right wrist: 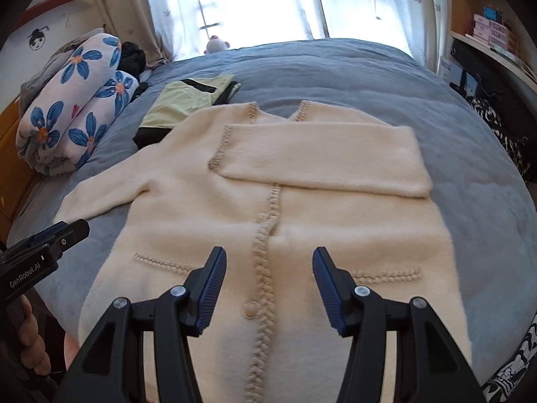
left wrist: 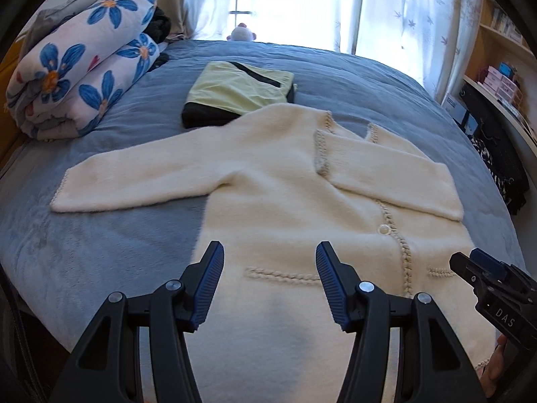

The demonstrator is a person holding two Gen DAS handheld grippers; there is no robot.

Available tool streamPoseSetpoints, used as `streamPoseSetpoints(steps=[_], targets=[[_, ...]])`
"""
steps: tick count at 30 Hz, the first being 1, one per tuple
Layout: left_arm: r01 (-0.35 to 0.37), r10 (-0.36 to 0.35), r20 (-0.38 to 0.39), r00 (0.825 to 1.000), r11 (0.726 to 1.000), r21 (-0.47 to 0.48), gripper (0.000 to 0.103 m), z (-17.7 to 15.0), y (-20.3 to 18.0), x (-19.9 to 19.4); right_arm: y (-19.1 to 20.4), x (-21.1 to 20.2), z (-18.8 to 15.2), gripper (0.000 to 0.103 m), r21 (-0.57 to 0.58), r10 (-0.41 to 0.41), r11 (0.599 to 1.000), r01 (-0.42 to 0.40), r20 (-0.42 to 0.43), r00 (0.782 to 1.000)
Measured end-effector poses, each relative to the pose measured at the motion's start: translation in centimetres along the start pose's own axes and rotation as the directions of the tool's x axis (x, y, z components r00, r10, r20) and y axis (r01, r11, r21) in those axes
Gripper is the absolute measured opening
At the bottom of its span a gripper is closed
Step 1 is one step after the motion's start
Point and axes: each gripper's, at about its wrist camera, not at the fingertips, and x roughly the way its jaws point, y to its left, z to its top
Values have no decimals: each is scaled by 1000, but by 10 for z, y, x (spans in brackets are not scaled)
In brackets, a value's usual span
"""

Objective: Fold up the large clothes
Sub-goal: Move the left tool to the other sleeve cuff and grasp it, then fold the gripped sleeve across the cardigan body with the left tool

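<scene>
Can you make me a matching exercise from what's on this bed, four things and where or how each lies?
Things:
1. cardigan
2. flowered blanket
3. yellow garment
4. soft toy

States:
A. rolled up at the bed's left edge
B. at the far edge by the window
C. folded, beyond the cardigan's shoulder
D. spread flat, one sleeve folded across the chest

Pairs: 1-D, 2-A, 3-C, 4-B

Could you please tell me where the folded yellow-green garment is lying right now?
In both wrist views the yellow-green garment lies on the blue bedspread, left of centre, just beyond the cream cardigan and beside the rolled floral blanket.
</scene>
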Motion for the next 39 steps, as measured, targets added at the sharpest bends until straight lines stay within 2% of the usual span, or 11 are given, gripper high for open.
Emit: streamPoseSetpoints(steps=[6,12,18,25,30,33,39], targets=[[-19,18,-16,1000,997,-68,56,-4,54,3,41,13,6,54,-31,32,999,-32,8,999],[-15,5,-61,998,987,-158,57,-5,113,28,74,42,14,54,-9,73,997,-73,-19,997],[55,-78,-70,994,957,-285,57,-7,175,64,111,76,22,54,-49,64,997,-66,-43,997],[90,-119,-38,992,890,-446,57,-6,249,115,144,117,30,54,-67,77,994,-83,-87,993],[76,-111,-28,993,820,-567,56,-6,298,149,164,142,34,54,-93,71,992,-80,-105,992],[114,-148,-3,989,775,-621,56,-5,320,166,171,154,37,54,-99,71,992,-82,-107,992],[114,-135,18,991,752,-650,55,16,348,190,181,180,44,54,-120,19,992,-32,-105,994]])
